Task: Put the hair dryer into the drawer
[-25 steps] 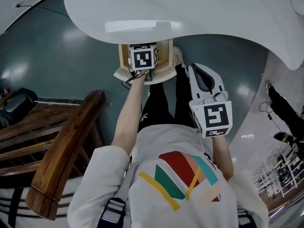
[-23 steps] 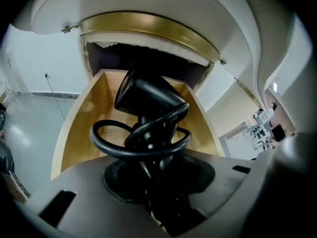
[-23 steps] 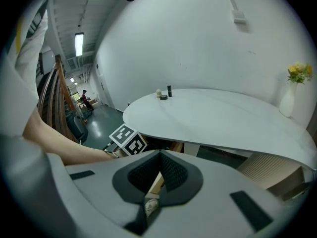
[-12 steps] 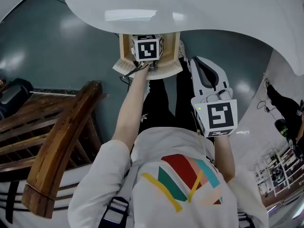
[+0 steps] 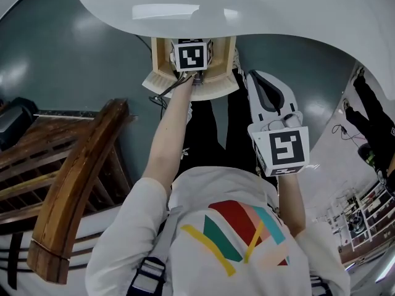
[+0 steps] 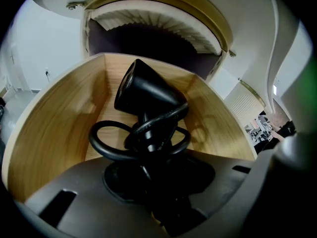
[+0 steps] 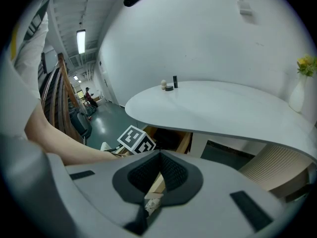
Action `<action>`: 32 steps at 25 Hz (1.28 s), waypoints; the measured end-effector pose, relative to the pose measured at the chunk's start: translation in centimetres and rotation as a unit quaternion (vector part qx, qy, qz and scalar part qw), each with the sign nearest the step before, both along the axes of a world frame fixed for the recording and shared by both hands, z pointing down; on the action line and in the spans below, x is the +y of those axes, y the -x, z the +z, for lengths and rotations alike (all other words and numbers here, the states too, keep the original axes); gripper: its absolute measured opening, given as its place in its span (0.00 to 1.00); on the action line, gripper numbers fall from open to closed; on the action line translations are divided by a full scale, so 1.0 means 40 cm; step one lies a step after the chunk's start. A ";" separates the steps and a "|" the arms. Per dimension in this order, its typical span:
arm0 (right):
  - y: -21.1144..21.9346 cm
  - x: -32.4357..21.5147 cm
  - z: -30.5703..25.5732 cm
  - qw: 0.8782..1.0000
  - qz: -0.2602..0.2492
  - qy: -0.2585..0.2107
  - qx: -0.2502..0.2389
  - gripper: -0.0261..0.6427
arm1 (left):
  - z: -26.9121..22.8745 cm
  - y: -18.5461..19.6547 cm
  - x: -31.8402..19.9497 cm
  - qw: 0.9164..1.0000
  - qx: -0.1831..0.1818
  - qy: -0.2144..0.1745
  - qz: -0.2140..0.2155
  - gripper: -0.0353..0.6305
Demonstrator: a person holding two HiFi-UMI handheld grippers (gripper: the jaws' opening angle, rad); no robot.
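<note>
The black hair dryer (image 6: 148,95) hangs nose-first inside the open wooden drawer (image 6: 54,118), its cord (image 6: 111,145) looped around the handle. My left gripper (image 6: 148,180) is shut on the dryer's handle. In the head view its marker cube (image 5: 190,55) sits over the drawer (image 5: 159,73), under the white tabletop's edge; the dryer is hidden there. My right gripper (image 5: 266,97) is white and hangs to the right of the drawer, apart from it. Its pads (image 7: 171,170) meet with nothing between them, and its view catches the left gripper's cube (image 7: 136,140).
A curved white tabletop (image 5: 259,11) overhangs the drawer. It carries small items (image 7: 169,86) and a vase of yellow flowers (image 7: 301,86). A brown wooden chair (image 5: 80,177) stands at the left, close to my left arm. My legs and shoes are below the drawer front.
My left gripper has sunk deeper into the drawer with the hair dryer. The right gripper has lowered a little beside the drawer.
</note>
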State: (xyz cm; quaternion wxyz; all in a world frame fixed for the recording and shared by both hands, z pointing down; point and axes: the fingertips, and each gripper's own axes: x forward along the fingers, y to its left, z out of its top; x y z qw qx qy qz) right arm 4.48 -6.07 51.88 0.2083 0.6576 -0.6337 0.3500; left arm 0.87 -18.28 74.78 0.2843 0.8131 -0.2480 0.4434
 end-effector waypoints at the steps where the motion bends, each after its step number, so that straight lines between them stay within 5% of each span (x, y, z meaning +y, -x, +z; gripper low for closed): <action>1: -0.001 -0.001 0.004 1.000 -0.002 0.000 0.000 0.05 | 0.004 0.002 0.002 1.000 -0.001 0.002 -0.001 0.29; 27: 0.003 -0.021 0.010 1.000 -0.004 -0.009 0.001 0.05 | 0.010 -0.028 0.000 1.000 0.011 0.002 0.009 0.29; 30: 0.005 -0.023 0.001 1.000 -0.008 -0.016 0.004 0.05 | 0.005 -0.052 0.030 0.999 0.027 0.023 0.031 0.47; 32: 0.006 -0.028 -0.008 1.000 -0.009 -0.021 0.006 0.05 | 0.005 -0.058 0.040 0.998 0.032 0.033 0.031 0.50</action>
